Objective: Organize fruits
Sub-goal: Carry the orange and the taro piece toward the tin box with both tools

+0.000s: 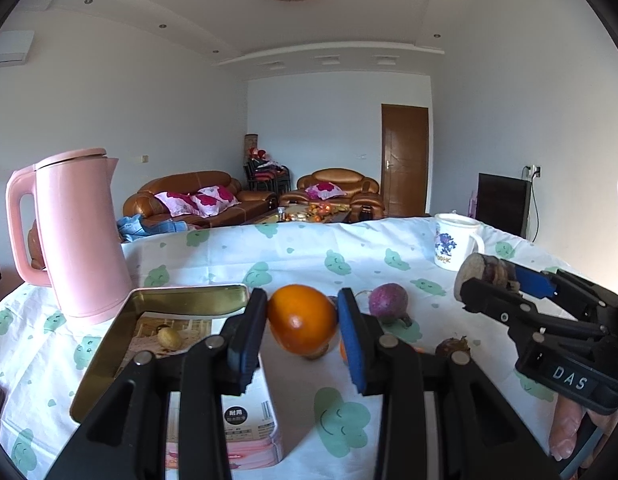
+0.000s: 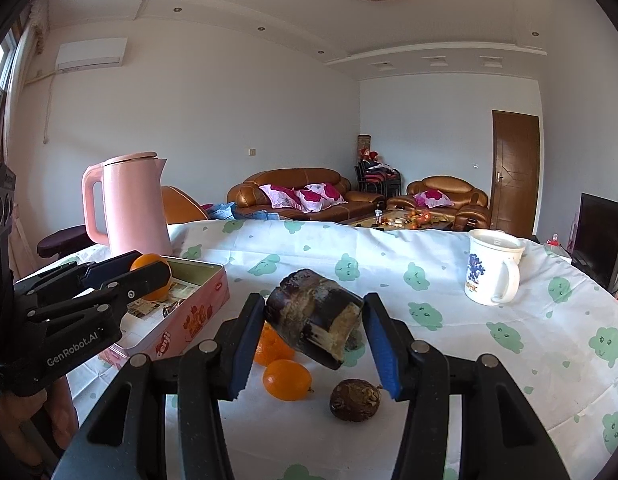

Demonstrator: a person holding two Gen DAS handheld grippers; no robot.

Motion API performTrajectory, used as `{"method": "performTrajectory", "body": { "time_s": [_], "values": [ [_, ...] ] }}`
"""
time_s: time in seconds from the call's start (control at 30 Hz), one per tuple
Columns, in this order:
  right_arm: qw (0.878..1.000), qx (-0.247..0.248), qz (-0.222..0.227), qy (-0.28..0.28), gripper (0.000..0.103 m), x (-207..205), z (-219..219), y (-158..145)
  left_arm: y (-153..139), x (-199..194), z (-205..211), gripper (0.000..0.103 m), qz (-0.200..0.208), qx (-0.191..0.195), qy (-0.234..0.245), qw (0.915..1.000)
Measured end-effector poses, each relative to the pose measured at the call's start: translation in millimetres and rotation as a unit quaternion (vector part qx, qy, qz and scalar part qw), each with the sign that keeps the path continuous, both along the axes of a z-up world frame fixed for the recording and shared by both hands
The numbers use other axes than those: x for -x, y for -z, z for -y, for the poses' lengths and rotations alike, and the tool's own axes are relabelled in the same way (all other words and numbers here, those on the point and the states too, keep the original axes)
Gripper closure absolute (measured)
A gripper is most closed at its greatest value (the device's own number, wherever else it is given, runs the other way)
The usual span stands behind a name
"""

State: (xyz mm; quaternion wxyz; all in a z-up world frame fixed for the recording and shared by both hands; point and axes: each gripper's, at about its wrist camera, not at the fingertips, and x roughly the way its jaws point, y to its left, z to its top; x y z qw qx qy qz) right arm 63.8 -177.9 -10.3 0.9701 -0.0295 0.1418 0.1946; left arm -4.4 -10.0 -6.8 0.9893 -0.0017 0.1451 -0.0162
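Carrying fruit toward the tin: left gripper (image 1: pixel 303 320) pinched an orange (image 1: pixel 301 318) just beside the open tin (image 1: pixel 109 352); right gripper (image 2: pixel 315 320) clamped a dark cut chunk (image 2: pixel 315 316).
Next, seemingly, a release inside the tin. Counted on the tablecloth (image 2: pixel 429 280): two small oranges (image 2: pixel 287 380), one brown fruit (image 2: pixel 355 400).
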Motion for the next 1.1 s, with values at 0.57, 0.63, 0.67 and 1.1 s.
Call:
{"method": "performTrajectory", "body": {
  "time_s": [0.57, 0.63, 0.67, 1.1],
  "values": [
    [0.999, 0.017, -0.003, -0.027, 0.051, -7.0, -25.2, 0.7, 1.3, -3.6, -15.1, 0.066, -0.013, 0.000, -0.020, 0.9997],
    [0.999, 0.018, -0.004, -0.031, 0.051, -8.2, -28.2, 1.1, 1.3, -3.9, -17.8, 0.066, -0.014, 0.001, -0.024, 0.9996],
    [0.999, 0.019, -0.005, -0.032, 0.051, -8.5, -29.3, 1.0, 1.4, -4.0, -18.9, 0.066, -0.015, 0.001, -0.025, 0.9996],
    [0.998, 0.028, -0.008, -0.060, 0.051, -15.3, -49.4, -5.9, 2.4, -7.2, -36.0, 0.066, -0.029, 0.003, -0.049, 0.9984]
  ]
}}
